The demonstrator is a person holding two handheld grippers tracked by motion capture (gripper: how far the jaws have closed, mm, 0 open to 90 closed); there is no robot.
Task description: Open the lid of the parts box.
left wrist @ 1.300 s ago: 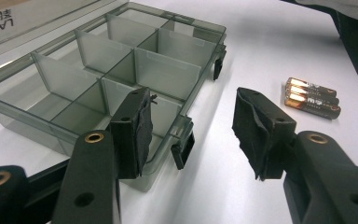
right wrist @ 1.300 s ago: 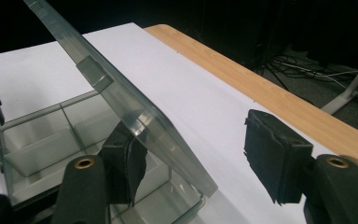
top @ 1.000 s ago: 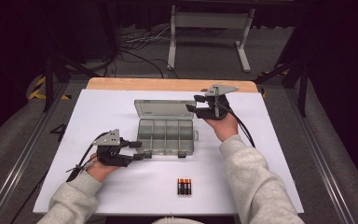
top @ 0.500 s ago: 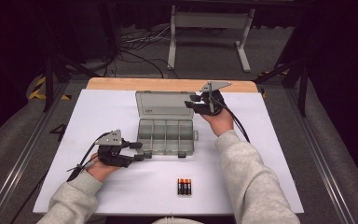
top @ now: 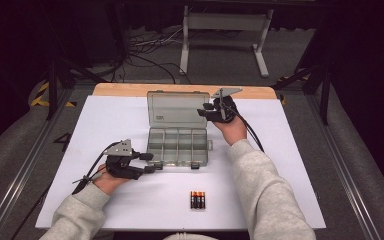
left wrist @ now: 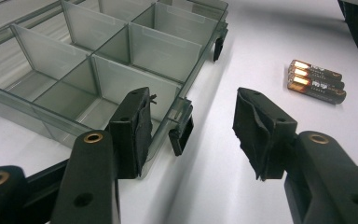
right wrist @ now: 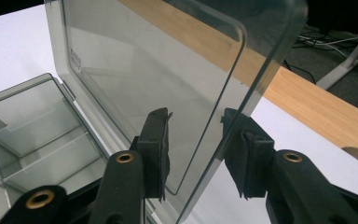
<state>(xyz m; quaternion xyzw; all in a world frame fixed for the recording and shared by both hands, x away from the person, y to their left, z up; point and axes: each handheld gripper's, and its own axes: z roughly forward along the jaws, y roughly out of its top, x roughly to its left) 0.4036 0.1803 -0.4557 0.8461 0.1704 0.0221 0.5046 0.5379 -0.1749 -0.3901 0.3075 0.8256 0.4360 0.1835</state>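
At the middle of the white desk (top: 105, 125) sits the clear compartment box (top: 178, 146), its lid (top: 176, 109) swung up and standing nearly upright at the far side — so the opening looks done or all but done. The right gripper (top: 206, 111) is at the lid's right edge; in the right gripper view its jaws have just been closing with the transparent lid (right wrist: 168, 88) between them, and gaps appear to remain between the pads and the plastic, so I read this as not yet a firm pinch. The left gripper (top: 156, 162) rests at the box's near-left corner; in the left gripper view its jaws are spread, one pad against the box's front wall (left wrist: 168, 123) beside a small black latch (left wrist: 181, 135), the other standing clear over bare desk — bracing the box, it seems, rather than clamping it. Every compartment that can be seen is empty. Three batteries (top: 197, 199) lie side by side touching one another, nearer the person than the box and a little to its right, untouched. Judging from this, the box has been readied and steadied, while the filling — presumably carrying the batteries into a compartment, then shutting the lid and latches — is all left to do.
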